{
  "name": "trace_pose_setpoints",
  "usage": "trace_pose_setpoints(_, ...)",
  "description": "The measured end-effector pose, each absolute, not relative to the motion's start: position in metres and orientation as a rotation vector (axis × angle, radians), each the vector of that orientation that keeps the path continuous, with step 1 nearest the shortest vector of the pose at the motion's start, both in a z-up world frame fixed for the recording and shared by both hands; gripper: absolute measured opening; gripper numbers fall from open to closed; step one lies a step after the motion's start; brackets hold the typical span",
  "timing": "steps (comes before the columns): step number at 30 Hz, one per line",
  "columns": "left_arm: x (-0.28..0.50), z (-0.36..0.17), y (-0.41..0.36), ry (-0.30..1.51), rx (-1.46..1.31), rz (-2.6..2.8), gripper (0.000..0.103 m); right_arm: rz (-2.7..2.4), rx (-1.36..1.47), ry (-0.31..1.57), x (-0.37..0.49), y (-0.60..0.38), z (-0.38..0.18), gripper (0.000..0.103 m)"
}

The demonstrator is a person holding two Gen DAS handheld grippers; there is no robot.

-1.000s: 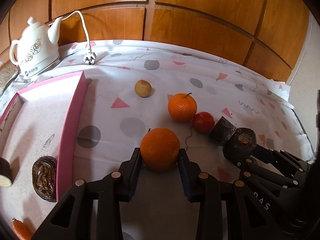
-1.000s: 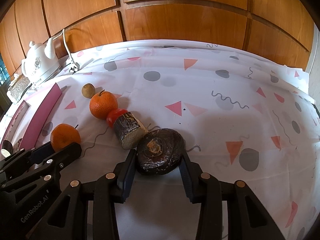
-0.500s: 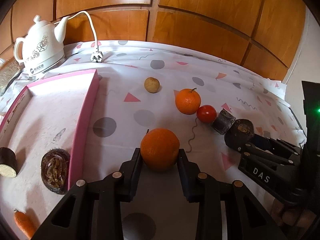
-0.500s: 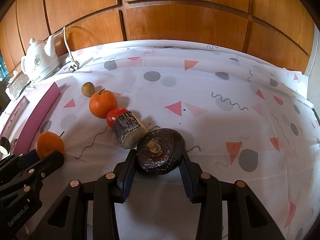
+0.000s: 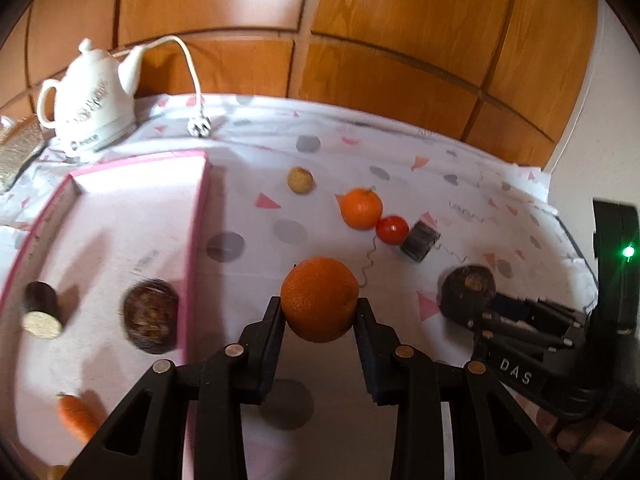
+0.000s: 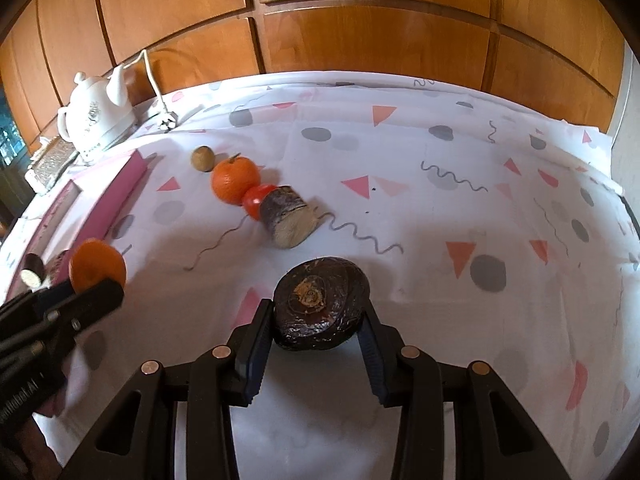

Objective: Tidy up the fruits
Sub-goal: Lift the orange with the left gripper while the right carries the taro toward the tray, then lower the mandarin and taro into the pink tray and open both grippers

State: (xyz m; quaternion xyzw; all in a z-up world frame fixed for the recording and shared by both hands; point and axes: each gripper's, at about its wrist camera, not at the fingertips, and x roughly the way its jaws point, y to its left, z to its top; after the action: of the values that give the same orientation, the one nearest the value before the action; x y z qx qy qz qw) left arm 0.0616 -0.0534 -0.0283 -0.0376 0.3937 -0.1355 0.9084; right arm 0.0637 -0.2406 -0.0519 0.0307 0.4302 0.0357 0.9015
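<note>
My left gripper [image 5: 319,320] is shut on an orange [image 5: 319,299] and holds it above the cloth, right of the pink tray [image 5: 198,216]. My right gripper [image 6: 319,322] is shut on a dark brown round fruit [image 6: 320,303], lifted off the cloth. It also shows in the left wrist view [image 5: 468,290]. On the cloth lie a second orange [image 6: 235,179], a red tomato [image 6: 256,200], a dark cut piece [image 6: 286,220] and a small tan fruit [image 6: 202,158]. In the tray lie a dark round fruit [image 5: 150,314], a dark cut piece [image 5: 41,310] and a carrot [image 5: 76,418].
A white teapot-shaped kettle [image 5: 90,96] with its cord and plug [image 5: 199,126] stands at the back left. A wooden panelled wall [image 6: 360,20] runs behind the table. The patterned cloth's right edge [image 6: 616,188] drops off the table.
Both grippers have lifted their fruit off the cloth. The left gripper has risen and drawn back with the orange, so more of the tray shows. The right gripper has risen with the dark fruit.
</note>
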Motion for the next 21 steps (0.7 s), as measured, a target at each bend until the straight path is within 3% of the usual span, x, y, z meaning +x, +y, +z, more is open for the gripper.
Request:
trace_pose_setpoints(9, 0.051, 0.001, 0.004, 0.759, -0.122, -0.138, 0.035, 0.224, 0.057, 0.846, 0.059, -0.197, -0.021, 0.041)
trace_pose_setpoints(21, 0.037, -0.004, 0.080, 0.763, -0.176, 0.073, 0.036, 0.474, 0.012, 0.821, 0.079, -0.101, 0.008, 0.042)
